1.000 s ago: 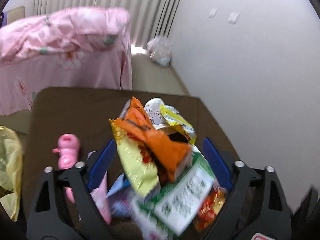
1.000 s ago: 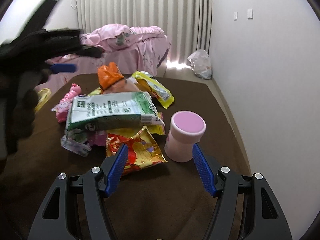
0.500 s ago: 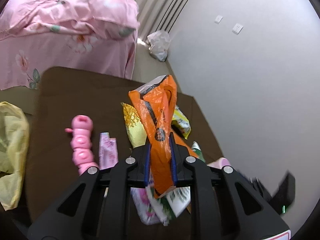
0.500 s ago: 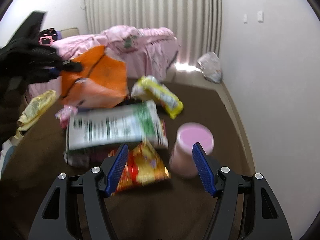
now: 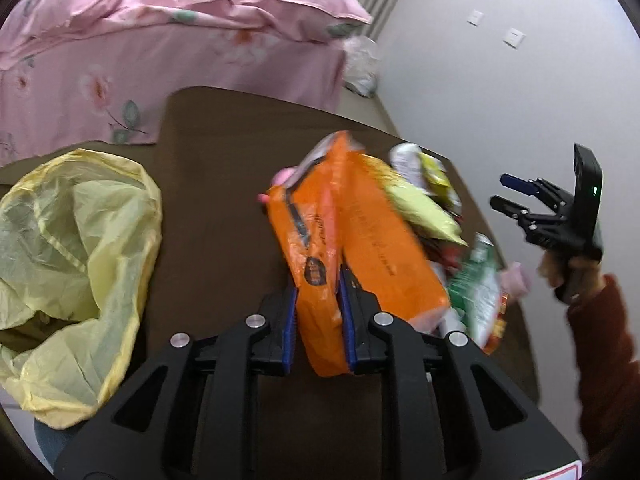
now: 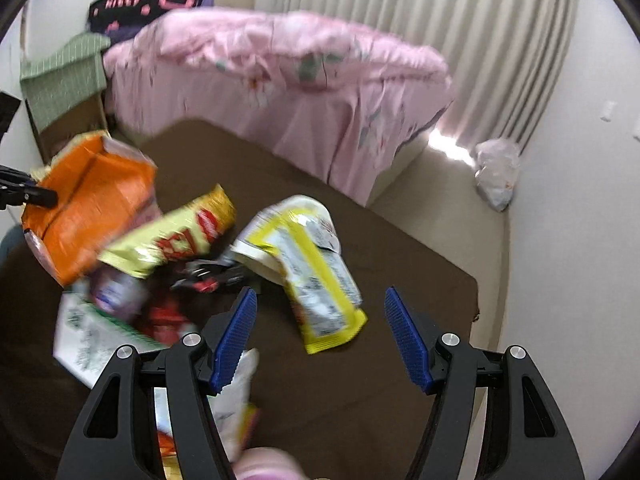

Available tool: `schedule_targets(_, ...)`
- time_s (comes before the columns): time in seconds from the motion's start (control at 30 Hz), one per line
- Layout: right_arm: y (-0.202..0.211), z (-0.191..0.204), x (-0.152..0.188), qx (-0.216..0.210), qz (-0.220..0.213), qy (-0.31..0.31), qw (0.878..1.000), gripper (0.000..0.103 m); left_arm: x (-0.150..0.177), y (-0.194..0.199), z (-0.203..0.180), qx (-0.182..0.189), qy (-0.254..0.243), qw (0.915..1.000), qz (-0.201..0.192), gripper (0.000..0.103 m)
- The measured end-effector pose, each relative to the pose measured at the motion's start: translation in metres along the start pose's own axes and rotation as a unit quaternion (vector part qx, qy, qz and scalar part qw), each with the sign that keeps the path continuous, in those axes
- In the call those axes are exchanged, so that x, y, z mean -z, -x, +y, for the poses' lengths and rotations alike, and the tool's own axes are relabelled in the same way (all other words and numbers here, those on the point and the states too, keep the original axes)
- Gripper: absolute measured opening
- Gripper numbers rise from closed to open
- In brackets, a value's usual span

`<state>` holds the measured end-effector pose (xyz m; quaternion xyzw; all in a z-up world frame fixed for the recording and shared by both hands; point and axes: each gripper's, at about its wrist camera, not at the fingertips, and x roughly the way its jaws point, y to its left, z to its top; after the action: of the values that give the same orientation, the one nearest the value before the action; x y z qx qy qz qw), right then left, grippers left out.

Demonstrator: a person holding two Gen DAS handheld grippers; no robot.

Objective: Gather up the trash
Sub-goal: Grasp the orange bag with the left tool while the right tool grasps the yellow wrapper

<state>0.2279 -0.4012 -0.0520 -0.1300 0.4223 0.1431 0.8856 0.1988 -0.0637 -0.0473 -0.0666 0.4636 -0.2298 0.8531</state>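
My left gripper point(image 5: 318, 308) is shut on an orange snack bag point(image 5: 352, 240) and holds it above the brown table point(image 5: 224, 184); the bag also shows at the left of the right wrist view point(image 6: 92, 208). An open yellow trash bag point(image 5: 76, 248) lies at the table's left. My right gripper point(image 6: 320, 332) is open and empty above the pile; it also shows in the left wrist view point(image 5: 508, 196). The pile holds a yellow-green chip bag point(image 6: 176, 236), a yellow-white wrapper point(image 6: 312, 272) and a green-white packet point(image 6: 88, 336).
A bed with a pink cover point(image 6: 280, 80) stands behind the table. A white plastic bag point(image 6: 496, 172) lies on the floor by the curtain and wall. A pink cup point(image 5: 516, 280) sits at the pile's right edge.
My left gripper closed on the orange bag, lifted it off the pile and swung it left toward the yellow trash bag. My right gripper rose and turned left over the pile, still open.
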Motion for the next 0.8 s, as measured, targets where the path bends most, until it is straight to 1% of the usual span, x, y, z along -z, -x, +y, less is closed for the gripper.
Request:
schedule_targets(0.07, -0.012, -0.012, 0.000, -0.025, 0.010, -0.002, 1.000, 0.063, -0.001, -0.007, 0.005, -0.004, 0.006, 0.9997, -0.021, 0.025)
schedule_targets(0.17, -0.032, -0.017, -0.007, -0.058, 0.013, 0.013, 0.998, 0.063, -0.003, -0.013, 0.006, -0.012, 0.012, 0.9990, -0.041, 0.031)
schedule_targets(0.23, -0.045, -0.017, -0.011, -0.074, 0.018, 0.022, 0.997, 0.063, -0.007, -0.017, 0.006, -0.021, 0.016, 0.9982, -0.053, 0.038)
schedule_targets(0.33, -0.071, -0.015, -0.016, -0.085, 0.043, 0.028, 0.995, 0.063, -0.011, -0.019, 0.005, -0.032, 0.016, 0.9977, -0.058, 0.042)
schedule_targets(0.37, -0.078, -0.013, -0.017, -0.085, 0.053, 0.033, 0.994, 0.054, -0.011, -0.020, 0.004, -0.033, 0.016, 0.9978, -0.056, 0.043)
schedule_targets(0.4, -0.082, -0.012, -0.016, -0.093, 0.059, 0.036, 0.993, 0.042, -0.011, -0.021, 0.004, -0.033, 0.016, 0.9979, -0.054, 0.047)
schedule_targets(0.43, -0.083, -0.011, -0.014, -0.103, 0.061, 0.036, 0.992, 0.036, -0.010, -0.021, 0.004, -0.032, 0.014, 0.9980, -0.052, 0.049)
schedule_targets(0.5, -0.076, -0.011, -0.013, -0.105, 0.054, 0.025, 0.993, 0.033, -0.008, -0.022, 0.005, -0.033, 0.013, 0.9981, -0.051, 0.051)
schedule_targets(0.57, -0.066, -0.010, -0.013, -0.109, 0.050, 0.011, 0.993, 0.030, -0.006, -0.021, 0.009, -0.034, 0.021, 0.9978, -0.053, 0.055)
schedule_targets(0.67, -0.043, -0.001, -0.019, -0.079, 0.047, -0.001, 0.996, 0.029, 0.000, -0.022, 0.016, -0.030, 0.040, 0.9973, -0.055, 0.057)
schedule_targets(0.7, -0.032, 0.003, -0.022, -0.069, 0.043, -0.008, 0.997, 0.029, 0.001, -0.022, 0.019, -0.025, 0.048, 0.9971, -0.054, 0.059)
schedule_targets(0.77, -0.012, 0.007, -0.025, -0.056, 0.030, -0.028, 0.998, 0.029, 0.005, -0.021, 0.023, -0.008, 0.069, 0.9963, -0.051, 0.059)
schedule_targets(0.8, -0.003, 0.010, -0.027, -0.050, 0.024, -0.035, 0.998, 0.029, 0.006, -0.021, 0.024, -0.005, 0.075, 0.9960, -0.049, 0.059)
